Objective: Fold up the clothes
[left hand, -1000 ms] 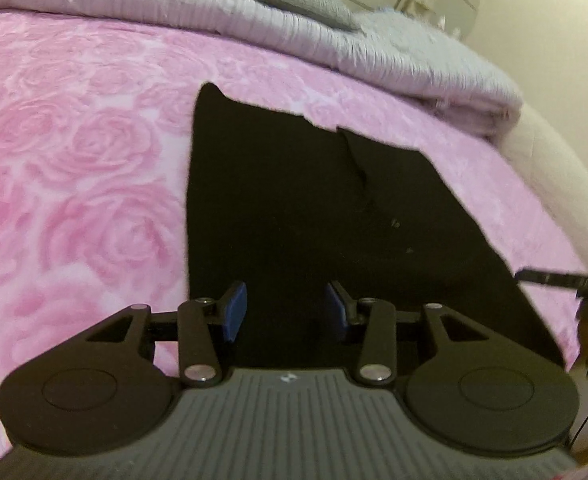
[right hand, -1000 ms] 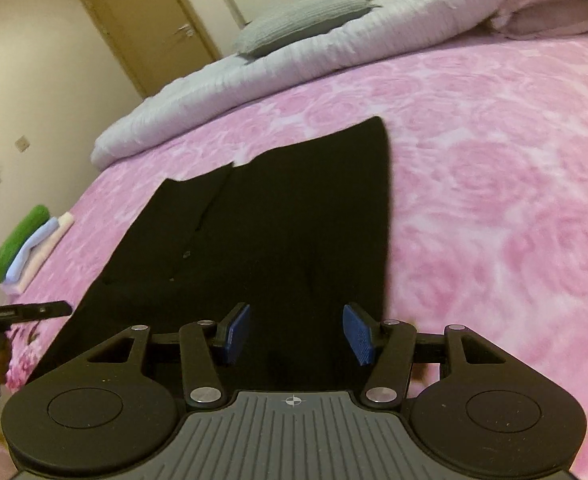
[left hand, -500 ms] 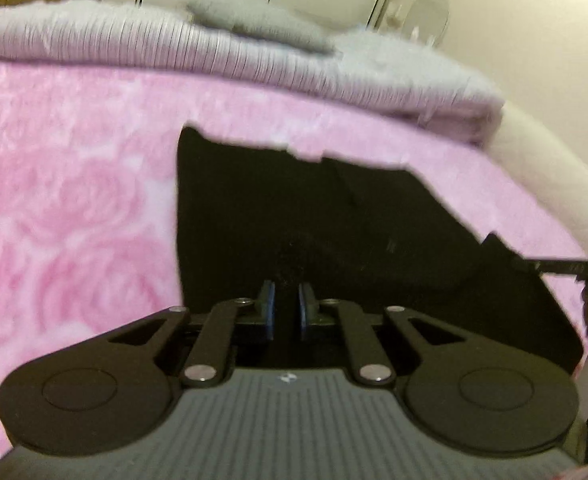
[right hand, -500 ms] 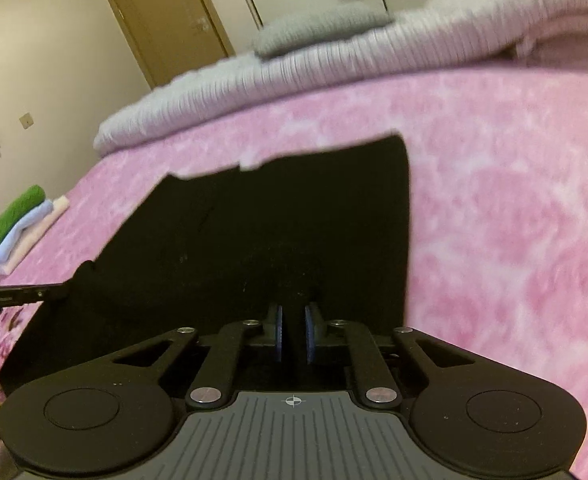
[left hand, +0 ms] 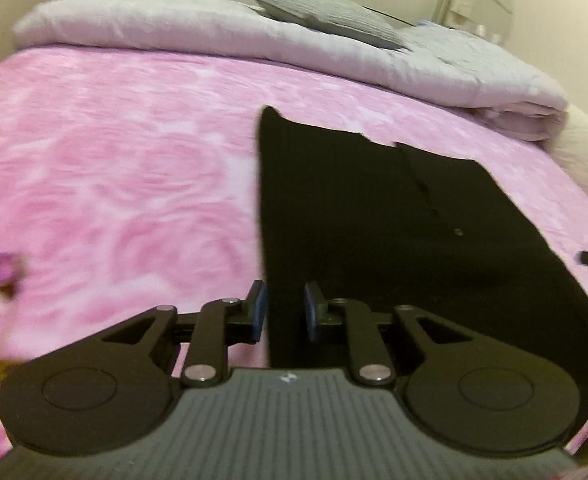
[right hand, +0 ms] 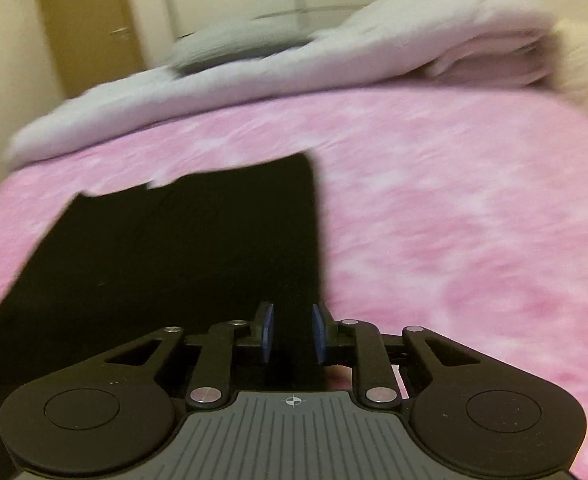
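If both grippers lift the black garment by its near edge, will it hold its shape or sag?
Probably sag: the black garment lies flat and thin on the pink rose-print bedspread, so it looks floppy. Likely light, since it barely dents the bedding. Black cloth sits between the opening jaws of the left gripper and right gripper, so it may slip free.

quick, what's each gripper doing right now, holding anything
left gripper: fingers opening, gap visible, black garment edge between them, not clamped.
right gripper: fingers opening, same black garment between them, not clamped.
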A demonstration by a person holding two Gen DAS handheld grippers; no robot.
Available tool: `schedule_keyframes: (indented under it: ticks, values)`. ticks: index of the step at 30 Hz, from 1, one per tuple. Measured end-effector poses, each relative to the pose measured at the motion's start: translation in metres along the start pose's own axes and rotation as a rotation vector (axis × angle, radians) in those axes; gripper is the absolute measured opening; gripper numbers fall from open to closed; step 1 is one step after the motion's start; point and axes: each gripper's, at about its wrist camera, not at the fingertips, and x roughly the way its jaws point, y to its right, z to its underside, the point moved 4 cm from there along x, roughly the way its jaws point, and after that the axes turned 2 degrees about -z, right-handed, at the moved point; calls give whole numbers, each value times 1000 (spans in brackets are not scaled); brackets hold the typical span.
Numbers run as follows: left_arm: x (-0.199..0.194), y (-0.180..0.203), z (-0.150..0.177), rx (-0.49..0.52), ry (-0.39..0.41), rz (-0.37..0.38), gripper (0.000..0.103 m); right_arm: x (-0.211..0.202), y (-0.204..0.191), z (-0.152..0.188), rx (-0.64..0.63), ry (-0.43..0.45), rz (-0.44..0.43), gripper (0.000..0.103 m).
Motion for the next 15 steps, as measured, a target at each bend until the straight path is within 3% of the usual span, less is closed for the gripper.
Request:
schedule_keyframes:
  ticks: [2, 3, 6, 10, 13, 15]
  values:
    - [-17, 11, 10, 2, 4, 54, 15, -24, -6, 3, 9, 39, -3, 20]
    - [-24, 18, 16, 3, 3, 87, 16, -35, -13, 9, 18, 49, -59, 20]
    - [-38, 38, 40, 30, -27, 139, 16, -57, -45, 44, -27, 3, -149, 20]
    - [-41, 42, 74, 53, -63, 59, 16, -56, -55, 94, -115, -100, -81, 20]
    - [-51, 34, 76, 27, -62, 16, 12, -61, -36, 107, -157, -57, 3, 20]
    - [-57, 27, 74, 13, -65, -12, 10, -61, -19, 99, -95, -72, 12, 20]
